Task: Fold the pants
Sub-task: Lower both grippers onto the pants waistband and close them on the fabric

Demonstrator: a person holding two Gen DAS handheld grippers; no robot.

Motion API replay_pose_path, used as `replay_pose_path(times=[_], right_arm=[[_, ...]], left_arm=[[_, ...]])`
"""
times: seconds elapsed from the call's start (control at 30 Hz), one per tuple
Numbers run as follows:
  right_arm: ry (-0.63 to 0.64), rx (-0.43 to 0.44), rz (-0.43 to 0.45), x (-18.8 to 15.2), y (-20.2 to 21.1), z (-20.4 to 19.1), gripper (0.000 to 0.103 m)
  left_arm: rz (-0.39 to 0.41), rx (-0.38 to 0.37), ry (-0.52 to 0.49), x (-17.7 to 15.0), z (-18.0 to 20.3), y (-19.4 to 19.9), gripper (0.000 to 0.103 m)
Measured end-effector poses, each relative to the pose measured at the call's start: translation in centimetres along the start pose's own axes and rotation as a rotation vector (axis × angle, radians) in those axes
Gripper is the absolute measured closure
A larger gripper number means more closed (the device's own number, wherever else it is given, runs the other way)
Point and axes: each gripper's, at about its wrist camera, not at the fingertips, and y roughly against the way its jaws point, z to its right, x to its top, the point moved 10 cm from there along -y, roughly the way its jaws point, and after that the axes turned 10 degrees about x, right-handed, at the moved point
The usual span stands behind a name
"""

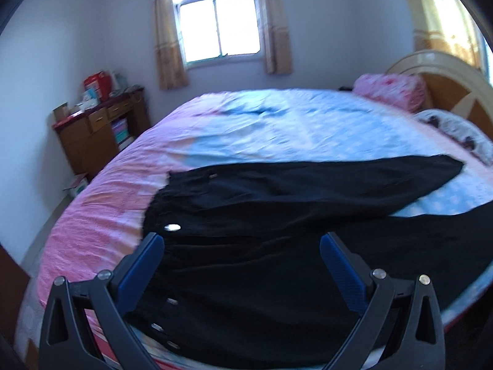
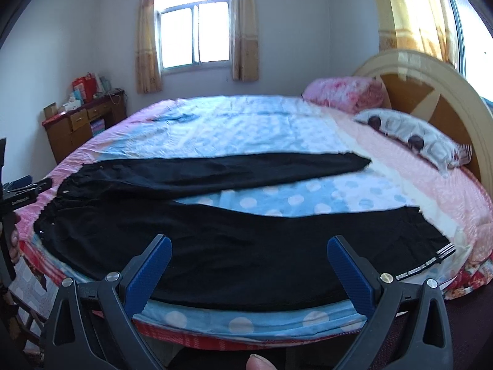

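Across the near half of the bed (image 2: 277,129), a pair of black pants (image 2: 215,246) lies spread flat on the blue polka-dot and pink sheet, waistband toward the left, the two legs splayed in a V toward the headboard (image 2: 431,92). The far leg (image 2: 246,166) runs straight; the near leg (image 2: 354,237) ends in a white-striped cuff (image 2: 422,262) close to the mattress edge. From the left wrist view the waistband (image 1: 160,215) shows a row of shiny snaps (image 1: 172,227).

The left gripper (image 1: 242,262) hovers above the waist end with its jaws spread wide and nothing between them. The right gripper (image 2: 249,265) hangs over the near leg, equally wide open and empty.

The fabric looks soft, limp and fairly light, with a slightly fuzzy, matte surface that probably grips the pads well rather than slipping. It will sag and fold wherever it is unsupported, so a single pinch would likely drag it into a bunch. The sensible holds seem to be the near corner of the waistband for the left tool and the striped cuff for the right, lifting both together to carry the near leg over onto the far one. The snaps are hard spots best avoided.
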Motion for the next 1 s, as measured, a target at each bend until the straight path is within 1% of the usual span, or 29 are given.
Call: replay_pose_path(times=[0.03, 0.13, 0.2, 0.3, 0.37, 0.47, 0.57, 0.6, 0.63, 0.67, 0.7, 0.73, 0.77, 0.8, 0.83, 0.87, 0.9, 0.93, 0.97, 1.0], right_arm=[[-0.012, 0.006, -0.005, 0.0, -0.5, 0.4, 0.001], [-0.041, 0.005, -0.032, 0.4, -2.6, 2.0, 0.001], [-0.048, 0.01, -0.059, 0.7, -4.3, 2.8, 0.001], [-0.038, -0.001, -0.093, 1.2, -6.6, 3.5, 0.001], [-0.036, 0.002, -0.109, 1.6, -8.1, 3.8, 0.001], [-0.02, 0.017, -0.125, 2.6, -10.2, 4.1, 0.001], [-0.011, 0.016, -0.142, 3.3, -11.7, 4.8, 0.001], [-0.013, 0.013, -0.149, 3.6, -12.2, 5.3, 0.002], [-0.02, 0.009, -0.154, 4.0, -12.7, 5.9, 0.002], [-0.032, 0.006, -0.159, 4.3, -13.2, 6.7, 0.002], [-0.043, 0.003, -0.163, 4.6, -13.6, 7.3, 0.002], [-0.053, 0.002, -0.165, 4.8, -14.0, 7.8, 0.002], [-0.066, 0.0, -0.167, 5.3, -14.4, 8.7, 0.002], [-0.069, -0.003, -0.167, 5.6, -14.6, 9.2, 0.004], [-0.068, -0.013, -0.165, 6.3, -14.9, 10.3, 0.007], [-0.066, -0.021, -0.168, 6.7, -15.2, 10.9, 0.013], [-0.069, -0.037, -0.181, 7.4, -15.7, 12.4, 0.021], [-0.078, -0.041, -0.191, 8.0, -16.2, 13.4, 0.024], [-0.094, -0.038, -0.199, 8.6, -16.6, 14.6, 0.029], [-0.117, -0.041, -0.205, 9.4, -17.2, 16.1, 0.031]], left_arm=[[-0.008, 0.006, 0.001, 0.1, -0.4, -0.8, 0.0], [-0.048, 0.035, 0.004, 1.2, -2.6, -4.8, 0.0], [-0.076, 0.079, 0.001, 2.3, -4.2, -8.4, 0.0], [-0.126, 0.104, 0.001, 3.8, -5.5, -13.1, 0.0], [-0.174, 0.102, 0.002, 4.7, -6.2, -17.1, 0.0], [-0.223, 0.128, -0.004, 5.5, -7.0, -21.2, 0.0], [-0.298, 0.1, 0.007, 5.8, -7.1, -25.3, 0.002], [-0.323, 0.098, -0.002, 5.7, -7.0, -26.7, 0.006], [-0.341, 0.107, -0.013, 5.6, -6.9, -27.9, 0.008], [-0.356, 0.11, -0.018, 5.5, -6.8, -28.6, 0.013], [-0.381, 0.108, -0.018, 5.1, -6.8, -29.7, 0.016], [-0.397, 0.098, -0.011, 4.9, -6.6, -30.2, 0.016], [-0.417, 0.066, 0.014, 4.7, -6.4, -30.8, 0.019], [-0.434, 0.025, 0.043, 4.4, -6.2, -31.2, 0.024], [-0.444, 0.004, 0.061, 4.3, -6.1, -31.4, 0.025], [-0.452, -0.01, 0.071, 4.2, -6.0, -31.5, 0.026], [-0.456, -0.021, 0.063, 4.1, -5.8, -31.7, 0.03], [-0.459, -0.03, 0.051, 4.2, -5.5, -31.7, 0.032], [-0.461, -0.042, 0.039, 4.2, -5.2, -31.7, 0.037], [-0.467, -0.054, 0.025, 4.3, -4.9, -31.6, 0.04]])
